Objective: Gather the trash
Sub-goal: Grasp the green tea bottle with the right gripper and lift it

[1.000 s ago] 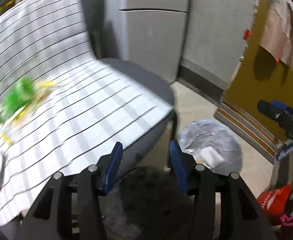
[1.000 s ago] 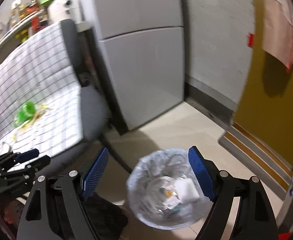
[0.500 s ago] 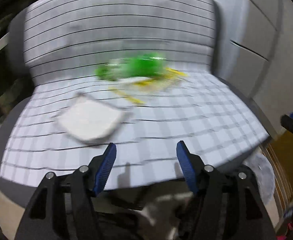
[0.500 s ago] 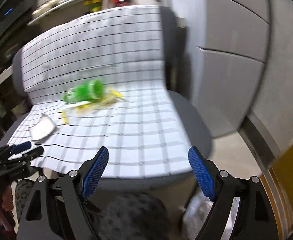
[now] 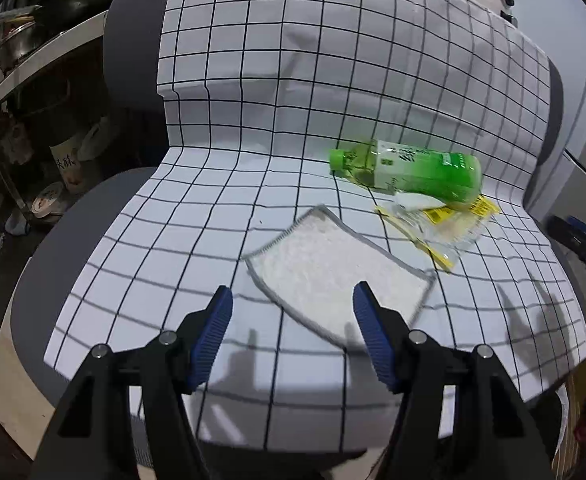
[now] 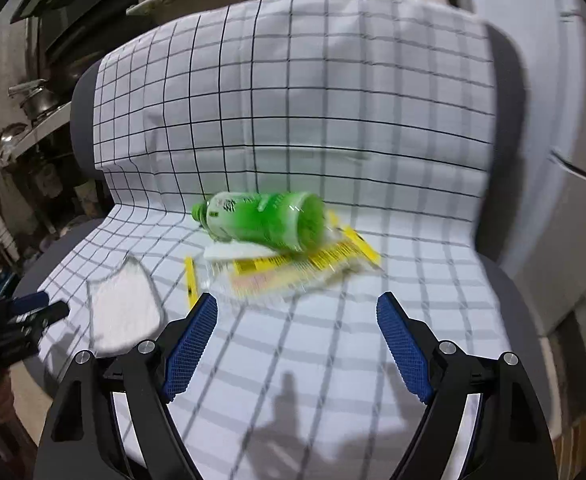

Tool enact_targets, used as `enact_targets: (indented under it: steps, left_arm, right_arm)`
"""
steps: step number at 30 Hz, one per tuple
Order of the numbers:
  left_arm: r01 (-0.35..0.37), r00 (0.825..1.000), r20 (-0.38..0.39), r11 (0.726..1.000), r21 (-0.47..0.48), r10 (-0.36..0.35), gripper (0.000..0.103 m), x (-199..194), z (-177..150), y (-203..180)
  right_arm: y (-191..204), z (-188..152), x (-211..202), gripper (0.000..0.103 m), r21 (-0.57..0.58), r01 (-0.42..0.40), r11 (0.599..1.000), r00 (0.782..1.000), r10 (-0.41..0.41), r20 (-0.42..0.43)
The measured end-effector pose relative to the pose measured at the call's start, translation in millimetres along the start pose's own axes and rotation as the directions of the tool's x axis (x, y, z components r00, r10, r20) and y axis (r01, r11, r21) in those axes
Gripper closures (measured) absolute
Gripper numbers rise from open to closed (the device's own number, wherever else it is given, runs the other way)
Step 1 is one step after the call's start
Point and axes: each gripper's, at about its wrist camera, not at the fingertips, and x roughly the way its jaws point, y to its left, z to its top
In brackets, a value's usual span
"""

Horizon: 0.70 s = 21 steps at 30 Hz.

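A green plastic bottle (image 5: 413, 170) lies on its side on the chair's checkered cloth (image 5: 221, 216), also in the right wrist view (image 6: 265, 220). A yellow and clear wrapper (image 5: 441, 226) and a small white scrap (image 5: 415, 201) lie beside it; the wrapper (image 6: 293, 272) shows under the bottle. A white cloth pad (image 5: 337, 276) lies nearer, also at the left in the right wrist view (image 6: 123, 312). My left gripper (image 5: 293, 312) is open and empty just before the pad. My right gripper (image 6: 297, 328) is open and empty, short of the wrapper.
The cloth covers a grey chair (image 5: 133, 60) with seat and backrest. Shelves with pots and clutter (image 5: 21, 80) stand at the left. A grey cabinet (image 6: 573, 200) stands at the right. The right gripper shows at the left view's right edge (image 5: 581, 240).
Both grippers have swung from the lined trash bin on the floor to face the chair seat and moved closer to the pad, bottle and wrapper. Both stay open.
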Motion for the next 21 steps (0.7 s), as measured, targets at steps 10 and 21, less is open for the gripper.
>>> enact_targets:
  steps: [10, 21]
  left_arm:
    - [-0.039, 0.999, -0.022, 0.998, -0.050, 0.038, 0.042, 34.7, 27.8, 24.2]
    - [-0.037, 0.998, -0.047, 0.998, -0.057, 0.034, 0.042, 46.5, 27.3, 24.4]
  right_arm:
    - [-21.7, 72.3, 115.6, 0.017, 0.029, -0.106, 0.994, 0.993, 0.108, -0.054]
    - [14.0, 68.4, 143.7, 0.019, -0.189, -0.214, 0.958, 0.958, 0.168, -0.231]
